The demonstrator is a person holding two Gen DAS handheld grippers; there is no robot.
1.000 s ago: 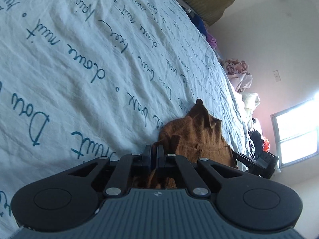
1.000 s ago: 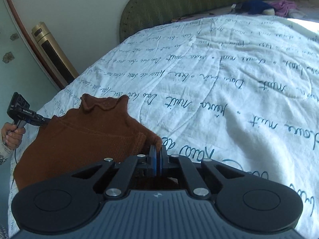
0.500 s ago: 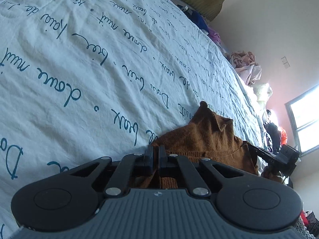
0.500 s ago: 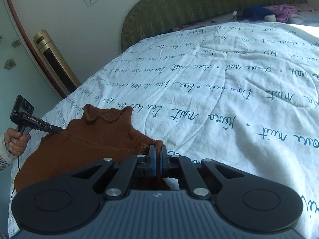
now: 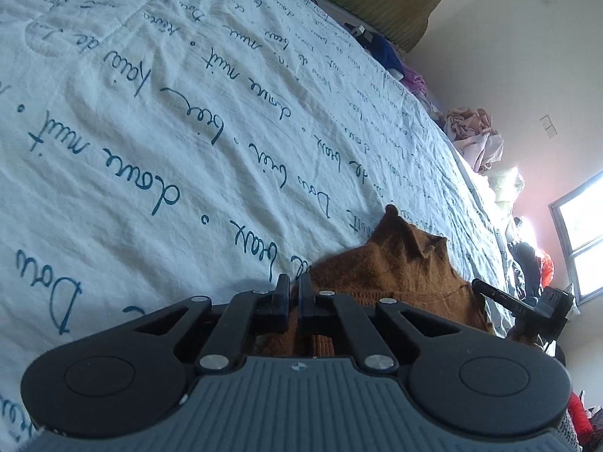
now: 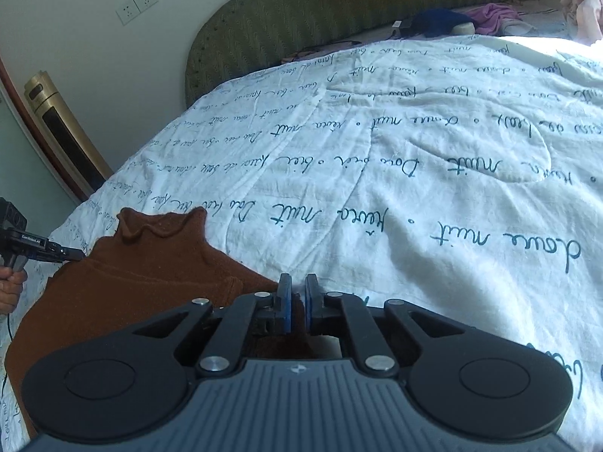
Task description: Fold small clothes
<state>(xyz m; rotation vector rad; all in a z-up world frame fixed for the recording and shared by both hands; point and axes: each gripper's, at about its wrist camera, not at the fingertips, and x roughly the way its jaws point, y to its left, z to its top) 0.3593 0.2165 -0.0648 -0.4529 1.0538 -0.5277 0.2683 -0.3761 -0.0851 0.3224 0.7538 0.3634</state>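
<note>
Brown sweater is lying flat on the bed's white quilt, the one with the blue handwriting print, near the quilt's edge and well away from the green headboard. Collar points toward the headboard.

Left gripper is clenched on the sweater's edge, brown knit pinched between its pads. You can see the same gripper from the right wrist view, poking in at the sweater's far shoulder with a hand on its handle.

Right gripper has just been opening. Its blue pads sit a bit apart now, with sweater fabric still in the gap between them, so it looks released rather than gripping.

Some blue and purple clothes are piled up by the headboard, well apart from the sweater.
</note>
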